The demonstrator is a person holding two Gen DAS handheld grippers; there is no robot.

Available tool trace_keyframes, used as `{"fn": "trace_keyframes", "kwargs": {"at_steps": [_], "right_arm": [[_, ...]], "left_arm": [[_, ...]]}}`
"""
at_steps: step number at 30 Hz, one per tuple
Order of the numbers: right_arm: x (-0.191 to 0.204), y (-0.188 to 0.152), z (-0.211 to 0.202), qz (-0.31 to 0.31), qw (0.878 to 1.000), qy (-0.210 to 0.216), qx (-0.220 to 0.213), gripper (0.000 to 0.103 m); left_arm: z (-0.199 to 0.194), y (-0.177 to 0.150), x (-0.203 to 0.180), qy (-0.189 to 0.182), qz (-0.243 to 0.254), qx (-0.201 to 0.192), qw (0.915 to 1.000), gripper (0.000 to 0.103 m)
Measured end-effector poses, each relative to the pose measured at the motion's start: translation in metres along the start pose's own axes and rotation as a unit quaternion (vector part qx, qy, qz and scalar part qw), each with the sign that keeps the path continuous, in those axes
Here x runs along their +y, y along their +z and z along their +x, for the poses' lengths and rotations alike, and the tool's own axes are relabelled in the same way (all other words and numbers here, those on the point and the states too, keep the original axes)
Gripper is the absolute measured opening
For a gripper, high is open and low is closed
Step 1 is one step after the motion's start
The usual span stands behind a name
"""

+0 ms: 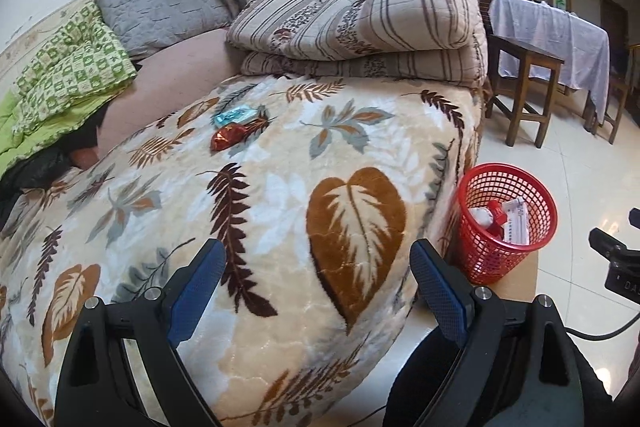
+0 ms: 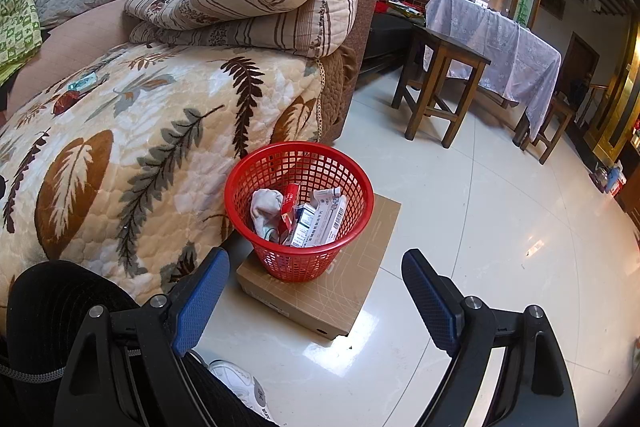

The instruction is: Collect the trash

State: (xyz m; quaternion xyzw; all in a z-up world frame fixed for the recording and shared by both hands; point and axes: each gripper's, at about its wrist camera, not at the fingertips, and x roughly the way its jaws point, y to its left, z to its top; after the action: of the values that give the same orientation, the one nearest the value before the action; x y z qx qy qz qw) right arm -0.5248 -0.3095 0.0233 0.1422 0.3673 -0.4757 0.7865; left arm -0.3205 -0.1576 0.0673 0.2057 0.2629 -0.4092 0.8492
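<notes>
Both the left tongs [image 1: 316, 267] and right tongs [image 2: 316, 277] gape empty. The red mesh basket [image 2: 298, 211] holds barcoded cartons, print unreadable; bare floor tiles [image 2: 500, 207] lie beside it.

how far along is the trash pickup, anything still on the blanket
Done: the red basket on the cardboard box already holds small cartons, a red packet and a crumpled white piece. In hand: nothing; the left tongs and right tongs are both open and empty. Left: a red-brown foil wrapper and a blue wrapper lie on the leaf-print blanket.
</notes>
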Motion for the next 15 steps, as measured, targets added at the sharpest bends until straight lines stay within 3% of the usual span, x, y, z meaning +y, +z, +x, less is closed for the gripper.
{"fn": "trace_keyframes", "kwargs": {"at_steps": [15], "right_arm": [[0.0028,0.0003,0.0018,-0.001,1.0,0.002,0.002,0.091]], "left_arm": [[0.0016,0.0003,0.003,-0.001,-0.008,0.008,0.9999,0.093]]}}
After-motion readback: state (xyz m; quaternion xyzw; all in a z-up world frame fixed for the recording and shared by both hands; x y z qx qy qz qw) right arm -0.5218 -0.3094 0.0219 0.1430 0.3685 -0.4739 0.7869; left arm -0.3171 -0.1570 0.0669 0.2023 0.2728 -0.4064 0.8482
